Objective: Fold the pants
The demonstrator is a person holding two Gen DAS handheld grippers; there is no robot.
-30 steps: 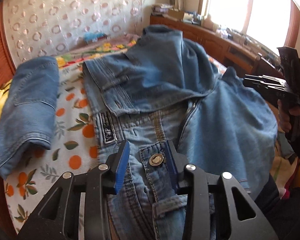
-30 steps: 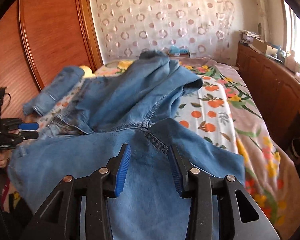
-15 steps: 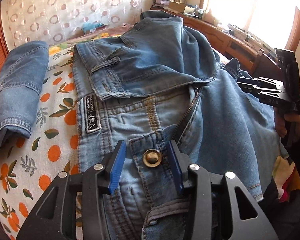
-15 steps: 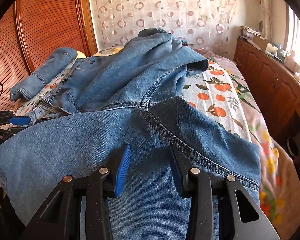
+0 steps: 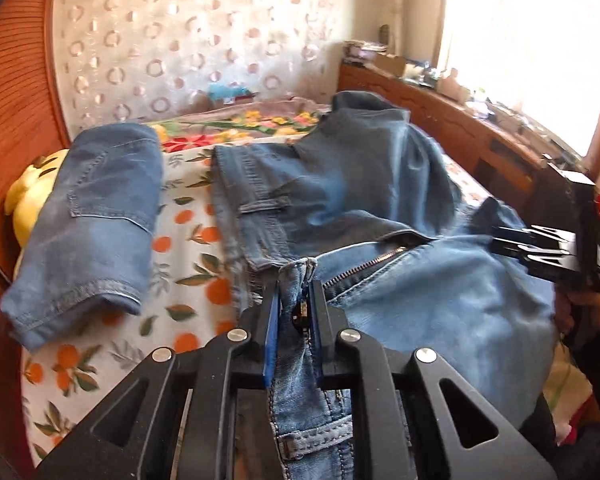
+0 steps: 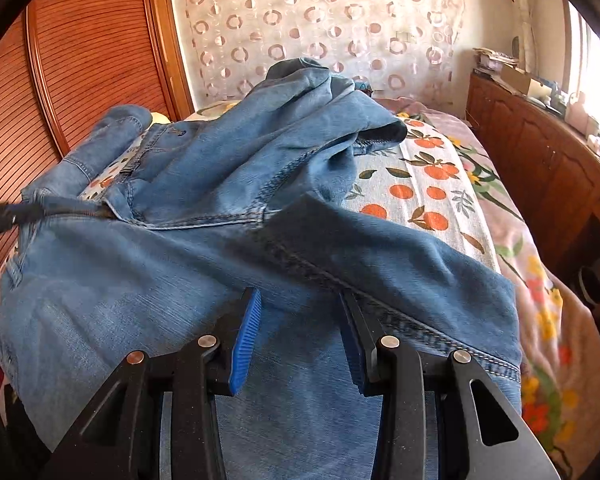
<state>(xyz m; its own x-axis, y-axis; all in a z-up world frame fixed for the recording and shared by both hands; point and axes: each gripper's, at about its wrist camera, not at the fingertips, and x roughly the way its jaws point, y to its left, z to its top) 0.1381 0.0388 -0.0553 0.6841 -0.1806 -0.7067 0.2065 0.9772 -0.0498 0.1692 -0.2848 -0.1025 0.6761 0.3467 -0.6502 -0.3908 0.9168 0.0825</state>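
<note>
Faded matt denim pants (image 5: 380,200), printed cloth bedspread (image 5: 188,248), glossy ribbed wood headboard (image 6: 92,60).

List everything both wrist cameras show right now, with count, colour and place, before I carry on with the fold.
jeans: one, blue denim, spread unfolded across the bed, waistband nearest
folded jeans: one, blue, on the bed left of the spread pair
bedsheet: one, white with orange fruit print, under both
yellow soft item: one, behind the folded pair, partly hidden
headboard: one, reddish wood, left side
cabinet: one, brown wood, cluttered top, under the window
curtain: one, pale with ring pattern, far wall
left gripper: black, blue fingers closing on the waistband by the button
right gripper: black, blue fingers apart over a trouser leg
</note>
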